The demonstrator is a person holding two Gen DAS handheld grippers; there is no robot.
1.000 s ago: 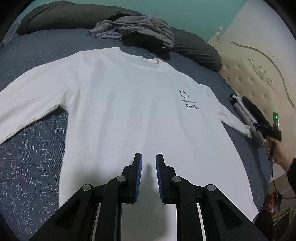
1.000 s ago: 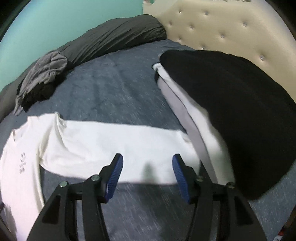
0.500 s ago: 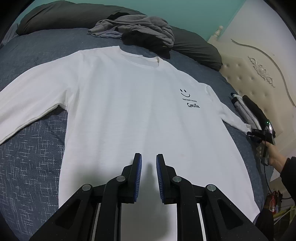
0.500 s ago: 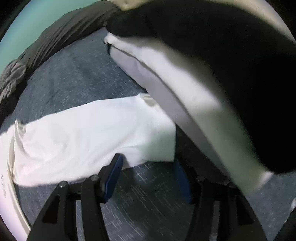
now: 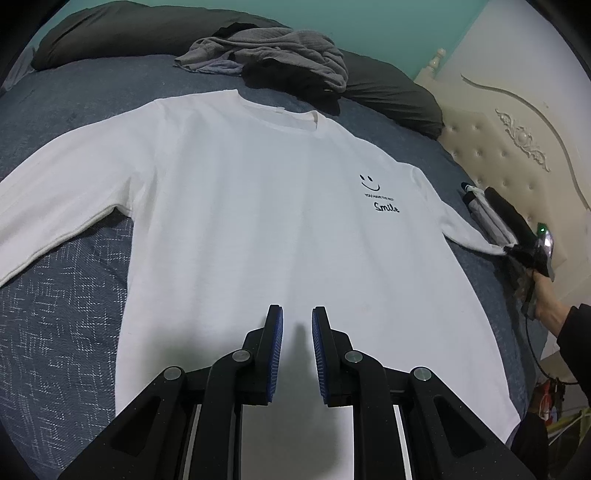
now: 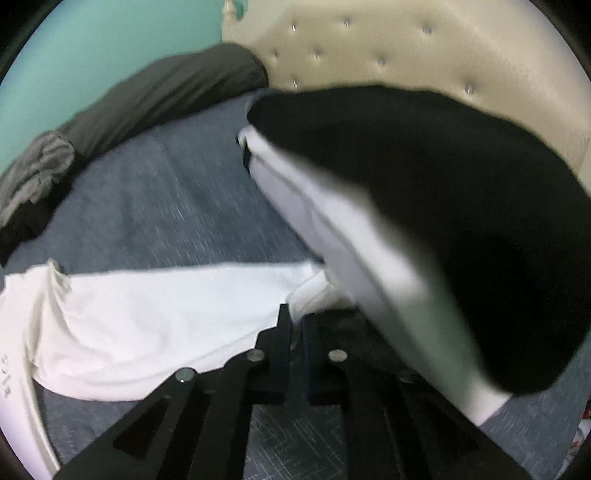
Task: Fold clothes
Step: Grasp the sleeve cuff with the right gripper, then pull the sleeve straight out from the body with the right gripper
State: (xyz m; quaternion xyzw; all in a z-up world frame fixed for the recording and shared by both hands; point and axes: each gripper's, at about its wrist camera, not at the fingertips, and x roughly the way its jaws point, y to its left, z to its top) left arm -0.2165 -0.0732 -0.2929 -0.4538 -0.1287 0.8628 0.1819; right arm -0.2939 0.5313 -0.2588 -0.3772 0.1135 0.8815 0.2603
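A white long-sleeved shirt (image 5: 258,229) of smooth, fine knit lies flat, front up, on the bed, its ribbed round collar at the far end and its hem nearest the left wrist camera; a small black smiley and the word "Smile" are printed on the chest toward the right. Both sleeves spread outward. The left gripper (image 5: 297,334) hovers over the lower middle of the shirt, its blue ribbed pads parted by a narrow gap with nothing between them. The right gripper (image 6: 295,325) is clenched on the cuff of the right sleeve (image 6: 147,314), the white cloth bunching into a small fold where the black fingers pinch it. The person's hand (image 5: 546,299), in a dark sleeve, holds that gripper at the right edge of the bed. The bedspread (image 5: 66,332) is dark blue-grey with a woven, crosshatched texture. Just beside the pinched cuff sits a stack of folded clothes (image 6: 424,221), soft black on top and white beneath. At the far side lie a crumpled grey garment (image 5: 280,48) and long dark grey pillows (image 5: 122,33). A cream, button-tufted headboard (image 5: 517,147) with carved scrollwork stands on the right against a teal wall (image 5: 369,18).
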